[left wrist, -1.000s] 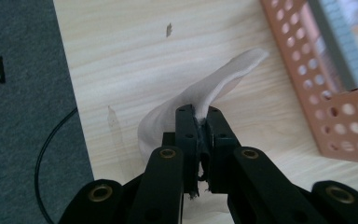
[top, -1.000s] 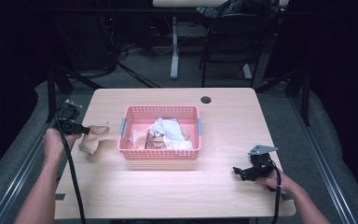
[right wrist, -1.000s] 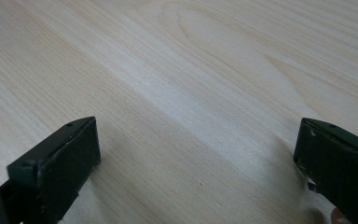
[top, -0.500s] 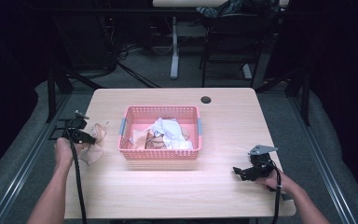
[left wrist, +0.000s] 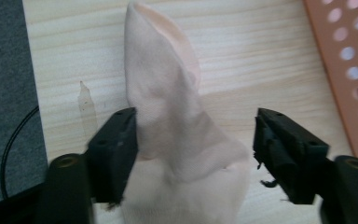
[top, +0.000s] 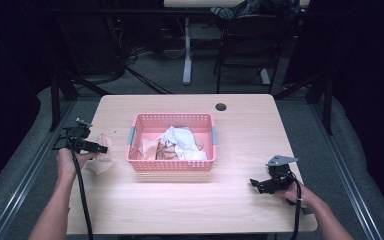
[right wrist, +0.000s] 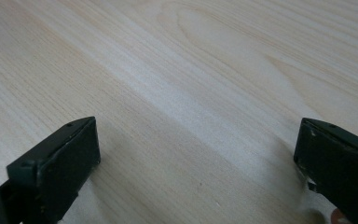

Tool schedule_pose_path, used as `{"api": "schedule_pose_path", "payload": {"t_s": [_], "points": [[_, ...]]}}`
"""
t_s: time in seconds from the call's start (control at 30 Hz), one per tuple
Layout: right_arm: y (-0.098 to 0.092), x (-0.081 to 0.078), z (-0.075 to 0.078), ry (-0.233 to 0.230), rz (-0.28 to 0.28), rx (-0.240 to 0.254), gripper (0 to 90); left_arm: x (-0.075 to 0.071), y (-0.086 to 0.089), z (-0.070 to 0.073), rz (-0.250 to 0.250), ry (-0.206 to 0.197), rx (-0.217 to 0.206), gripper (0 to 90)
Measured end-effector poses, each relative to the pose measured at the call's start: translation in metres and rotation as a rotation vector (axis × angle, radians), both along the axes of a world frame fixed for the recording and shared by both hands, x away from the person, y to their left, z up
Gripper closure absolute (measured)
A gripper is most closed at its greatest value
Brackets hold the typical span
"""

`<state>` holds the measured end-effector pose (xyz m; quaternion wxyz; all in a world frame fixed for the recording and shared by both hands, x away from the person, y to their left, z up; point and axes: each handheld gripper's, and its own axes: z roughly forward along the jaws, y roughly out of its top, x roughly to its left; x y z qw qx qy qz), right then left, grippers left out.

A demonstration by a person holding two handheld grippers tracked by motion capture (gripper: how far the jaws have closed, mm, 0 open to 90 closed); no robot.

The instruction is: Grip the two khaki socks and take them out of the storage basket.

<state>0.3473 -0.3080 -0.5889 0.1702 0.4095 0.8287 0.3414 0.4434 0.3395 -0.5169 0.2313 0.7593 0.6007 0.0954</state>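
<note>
Left hand-held gripper (left wrist: 196,154) released, jaws astride pale pink cloth (left wrist: 168,116) at left edge of light wooden surface (top: 230,125), beside pink plastic basket (top: 171,162). Right hand-held gripper (top: 261,185) released, low at near right.

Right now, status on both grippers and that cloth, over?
Left gripper open, straddling pale cloth at table's left edge. Right gripper open over bare table. Pink basket beside cloth, apart.

The table (top: 240,135) is pale wood with a smooth, matt grain. The basket (top: 170,163) looks like perforated pink plastic. The cloth (left wrist: 172,116) is soft, matt, peach fabric. The crumpled white stuff (top: 181,140) in the basket may be cloth.
</note>
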Motion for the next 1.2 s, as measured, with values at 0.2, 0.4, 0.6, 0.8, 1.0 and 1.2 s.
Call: {"api": "schedule_pose_path", "payload": {"t_s": [0.2,0.4,0.6,0.8,1.0,1.2], "points": [[0.0,0.0,0.0,0.003,0.003,-0.003,0.0,-0.011,-0.004,0.025,-0.033,-0.069,-0.005,15.4],[0.0,0.0,0.0,-0.002,0.003,-0.002,0.0,-0.013,-0.015,0.047,-0.074,-0.12,-0.022,11.2],[0.0,0.0,0.0,0.003,0.004,-0.003,0.0,-0.012,-0.041,0.066,-0.156,-0.156,-0.044,6.9],[0.0,0.0,0.0,0.003,0.003,-0.003,0.0,-0.009,-0.068,0.073,-0.262,-0.183,-0.099,3.6],[0.0,0.0,0.0,0.003,0.003,-0.003,0.0,-0.002,-0.095,0.071,-0.309,-0.177,-0.11,3.3],[0.0,0.0,0.0,0.003,0.003,-0.004,0.0,0.004,-0.125,0.064,-0.366,-0.168,-0.117,5.3]]}}
